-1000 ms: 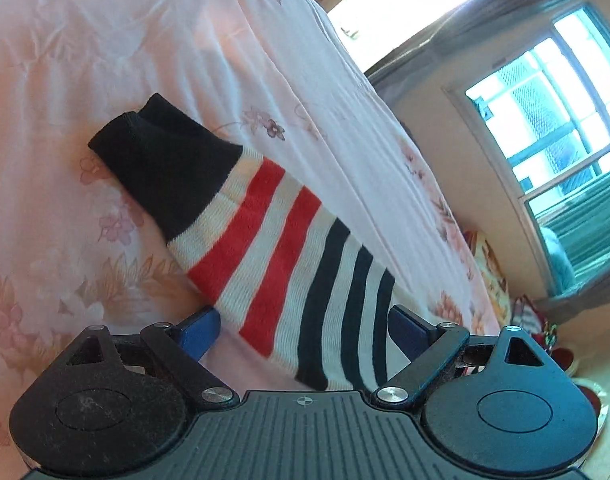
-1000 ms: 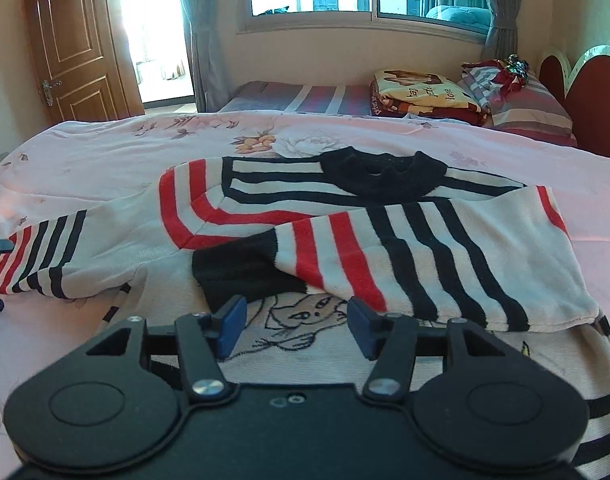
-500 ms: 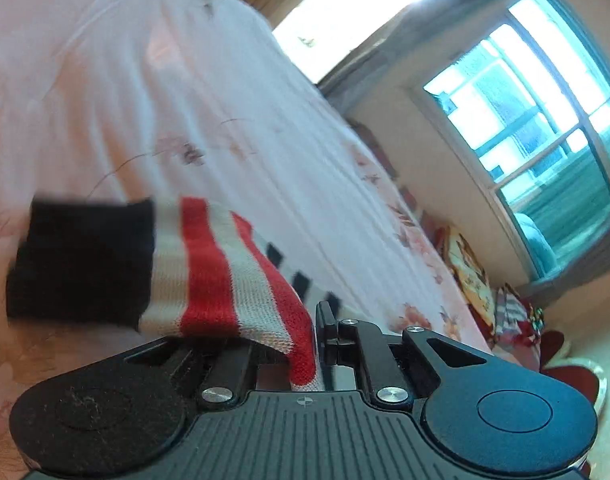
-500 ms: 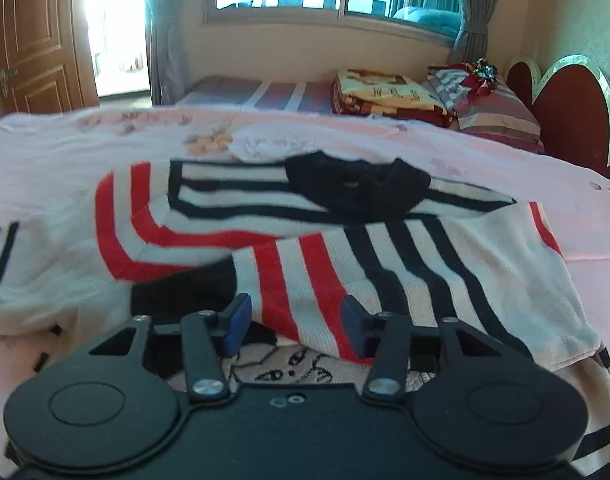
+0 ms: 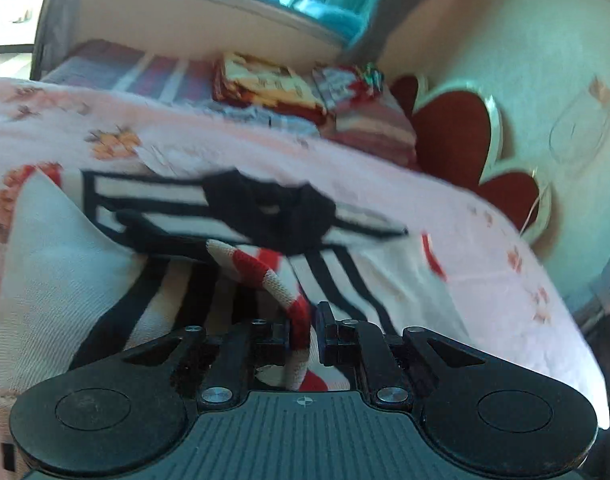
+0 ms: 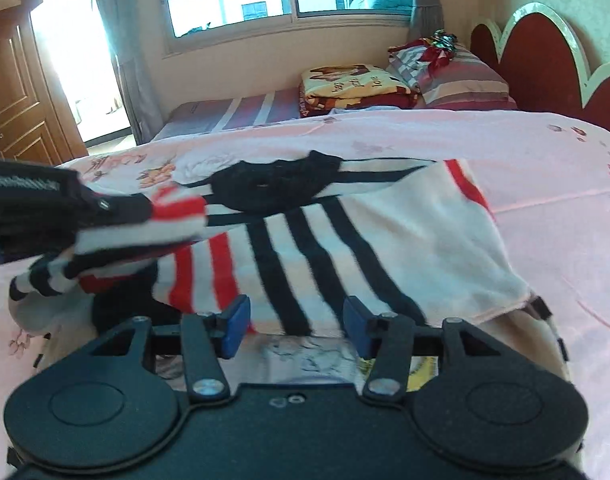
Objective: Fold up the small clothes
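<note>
The left gripper [image 5: 305, 330] is clamping the bunched red-and-white striped knit sleeve [image 5: 265, 276] of the small white, black and red striped sweater [image 6: 345, 240], which is lying spread on the pink floral bedsheet [image 6: 545, 152], and carrying it across the chest, below the black collar [image 6: 273, 188]. The right gripper [image 6: 295, 326] is hovering with jaws partly apart, holding nothing (its blue pads are clear of the cloth). Judging by this, the second sleeve fold is in hand; next, laying the sleeve flat over the other folded sleeve and letting go.
</note>
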Available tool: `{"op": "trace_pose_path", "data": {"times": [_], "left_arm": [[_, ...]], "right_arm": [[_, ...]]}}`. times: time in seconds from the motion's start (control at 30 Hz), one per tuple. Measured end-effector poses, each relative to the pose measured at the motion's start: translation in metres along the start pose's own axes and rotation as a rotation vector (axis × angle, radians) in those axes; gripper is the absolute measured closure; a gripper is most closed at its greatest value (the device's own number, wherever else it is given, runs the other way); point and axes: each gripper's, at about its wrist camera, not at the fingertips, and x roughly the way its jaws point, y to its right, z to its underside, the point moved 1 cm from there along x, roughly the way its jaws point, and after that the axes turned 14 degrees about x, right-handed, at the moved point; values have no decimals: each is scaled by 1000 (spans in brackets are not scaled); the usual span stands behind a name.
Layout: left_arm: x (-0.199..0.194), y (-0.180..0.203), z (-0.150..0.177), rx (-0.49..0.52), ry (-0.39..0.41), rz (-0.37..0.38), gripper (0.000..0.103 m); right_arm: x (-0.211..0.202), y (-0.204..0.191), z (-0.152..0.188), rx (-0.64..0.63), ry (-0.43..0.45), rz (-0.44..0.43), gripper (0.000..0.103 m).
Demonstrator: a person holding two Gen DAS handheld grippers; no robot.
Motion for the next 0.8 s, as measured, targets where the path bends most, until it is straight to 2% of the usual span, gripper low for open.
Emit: {"op": "trace_pose_path", "data": {"times": [0.07,0.1,0.17,0.2,0.23,0.3,0.37,0.43,0.53,0.6,0.7,0.73,0.77,0.8], "left_arm": [[4,19,-4,9,-39,-23,89],[-2,24,-6,5,-23,-28,81],[-18,29,-9,-17,32,-13,15],[-33,32,-7,-18,86,-28,9],[-49,40,3,7,134,-48,7],[-62,46,-5,57,144,-54,7],[-75,36,-6,36,167,-87,7],[-86,14,-5,-23,181,-167,7],[-94,-29,7,-110,139,-315,7],[-95,-60,24,-184,95,-389,7],[-88,-88,50,-223,30,-477,7],[-83,-93,57,-225,5,-483,7],[-78,-96,64,-224,-19,-478,7],[-70,-98,70,-220,-43,-469,7]], "right_arm": [[-3,21,-2,48,-20,3,52],[-4,30,-4,77,-28,-2,52],[-6,41,-6,111,-31,-13,49],[-6,43,-7,119,-35,-23,49],[-5,42,-8,122,-39,-36,48],[-5,36,-10,112,-48,-74,47],[-5,23,-9,69,-43,-99,44],[-6,5,-6,8,-34,-124,40],[-2,-26,0,-72,-41,-173,37],[5,-50,3,-110,-35,-191,37],[21,-83,4,-173,-26,-176,36],[28,-92,5,-198,-26,-164,38],[36,-100,5,-223,-29,-143,49],[43,-104,6,-234,-28,-109,66]]}}
